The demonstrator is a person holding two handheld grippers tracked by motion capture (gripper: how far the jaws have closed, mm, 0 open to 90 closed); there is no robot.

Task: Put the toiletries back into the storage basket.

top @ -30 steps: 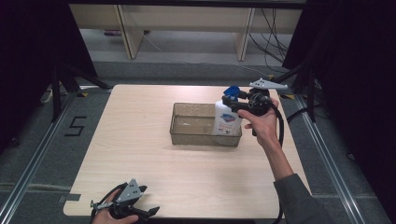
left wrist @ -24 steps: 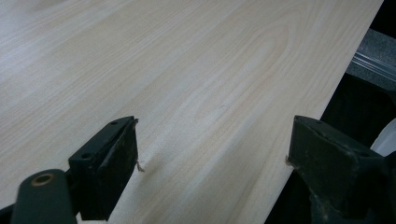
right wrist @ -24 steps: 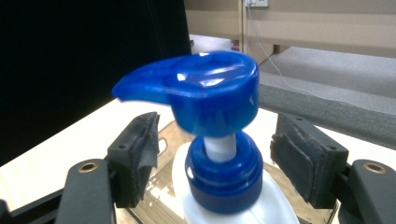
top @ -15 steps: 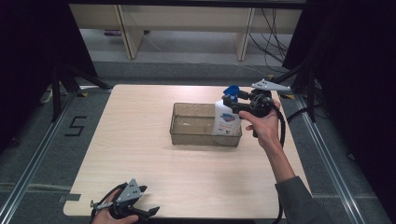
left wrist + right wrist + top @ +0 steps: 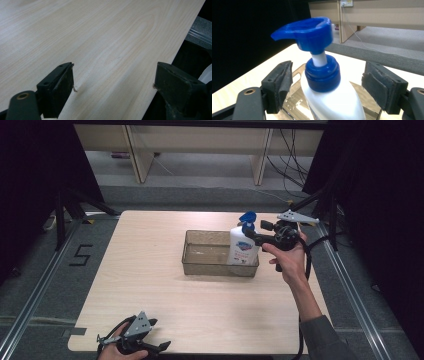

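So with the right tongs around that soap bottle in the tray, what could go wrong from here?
The right tongs are open around the blue collar of the white pump soap bottle; closing there may slip on the round neck. The tall bottle stands at the end of the clear plastic tray, so a nudge could tip it over the wall.

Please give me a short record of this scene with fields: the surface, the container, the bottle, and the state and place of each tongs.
surface: light wooden table
container: clear rectangular bin, near the table's middle
bottle: white pump bottle with blue pump head, upright in the bin's right end
right tongs: open, jaws on either side of the bottle's blue collar, not touching
left tongs: open, holding nothing, low over the table's near edge
hands: one holds each tongs
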